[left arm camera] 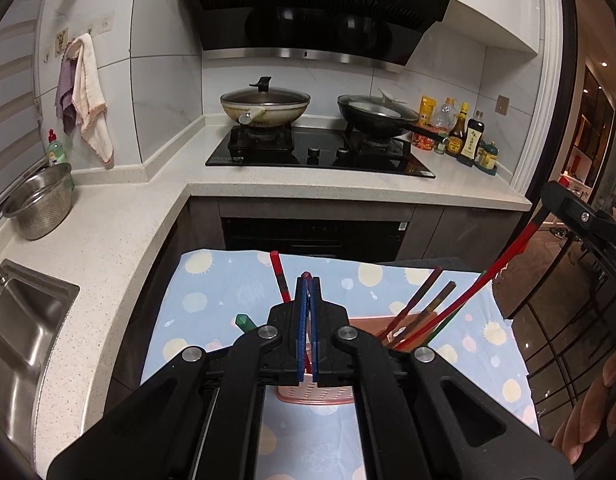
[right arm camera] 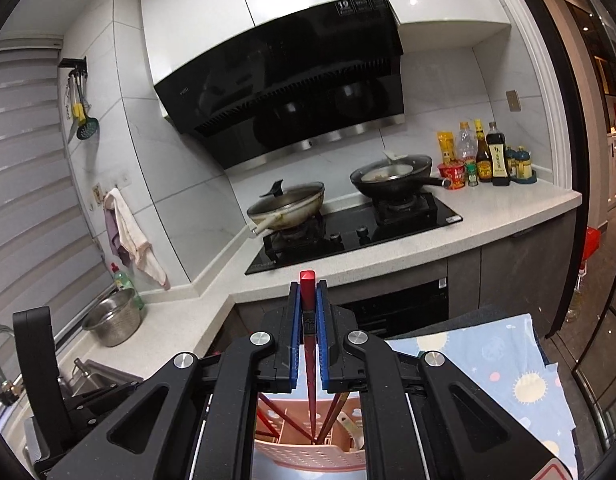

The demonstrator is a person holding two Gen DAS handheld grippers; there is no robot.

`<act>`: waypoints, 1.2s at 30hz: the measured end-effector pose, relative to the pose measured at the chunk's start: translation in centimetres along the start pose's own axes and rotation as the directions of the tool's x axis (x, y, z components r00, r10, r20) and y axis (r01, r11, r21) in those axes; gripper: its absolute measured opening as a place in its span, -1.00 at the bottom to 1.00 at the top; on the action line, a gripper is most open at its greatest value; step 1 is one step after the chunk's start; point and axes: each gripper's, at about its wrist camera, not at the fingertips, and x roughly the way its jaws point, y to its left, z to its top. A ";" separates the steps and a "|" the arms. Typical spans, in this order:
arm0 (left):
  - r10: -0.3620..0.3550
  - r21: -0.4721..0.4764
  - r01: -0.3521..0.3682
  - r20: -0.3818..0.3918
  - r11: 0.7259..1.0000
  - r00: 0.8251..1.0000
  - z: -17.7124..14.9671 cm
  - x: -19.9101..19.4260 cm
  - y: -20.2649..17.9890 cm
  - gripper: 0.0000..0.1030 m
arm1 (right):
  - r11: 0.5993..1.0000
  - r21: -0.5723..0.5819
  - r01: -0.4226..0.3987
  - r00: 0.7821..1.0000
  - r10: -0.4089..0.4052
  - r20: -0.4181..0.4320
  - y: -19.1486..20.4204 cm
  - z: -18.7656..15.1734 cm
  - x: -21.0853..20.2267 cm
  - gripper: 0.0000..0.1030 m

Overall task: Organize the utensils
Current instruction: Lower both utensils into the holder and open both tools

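Observation:
A pink perforated utensil holder (left arm camera: 315, 395) stands on a blue sun-print cloth (left arm camera: 212, 312); it also shows in the right wrist view (right arm camera: 308, 458). Several red and brown chopsticks (left arm camera: 423, 308) lean in it. My left gripper (left arm camera: 306, 280) is shut on a dark red chopstick whose tip (left arm camera: 306, 275) pokes above the fingers. My right gripper (right arm camera: 308, 286) is shut on a red chopstick (right arm camera: 308, 344) that reaches down into the holder; in the left wrist view that chopstick (left arm camera: 503, 264) slants up to the right gripper at the right edge.
A red chopstick (left arm camera: 280, 276) and a green one (left arm camera: 246, 322) stick up left of the left gripper. A steel colander (left arm camera: 40, 200) and sink (left arm camera: 20, 320) are on the left counter. Two pans (left arm camera: 264, 106) sit on the stove, sauce bottles (left arm camera: 467, 136) to its right.

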 end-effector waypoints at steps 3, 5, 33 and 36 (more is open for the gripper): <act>0.007 0.002 -0.007 -0.022 1.000 1.000 -0.5 1.3 0.1 -0.98 | 1.000 -0.005 0.009 0.999 -0.009 -0.034 -0.4 -1.0 1.2 -0.86; 0.010 0.002 -0.010 -0.038 1.000 0.999 -0.9 2.1 0.2 -0.98 | 1.000 -0.006 0.010 0.998 -0.010 -0.056 -0.5 -1.7 1.9 -0.86; 0.035 -0.011 -0.037 -0.102 0.999 0.994 -2.5 4.8 0.6 -0.85 | 0.998 -0.051 0.027 0.981 -0.037 -0.189 -0.2 -6.1 5.2 -0.73; 0.032 -0.016 -0.034 -0.101 0.999 0.994 -2.6 4.6 0.6 -0.64 | 0.998 -0.052 0.033 0.982 -0.042 -0.186 -0.2 -6.1 4.9 -0.50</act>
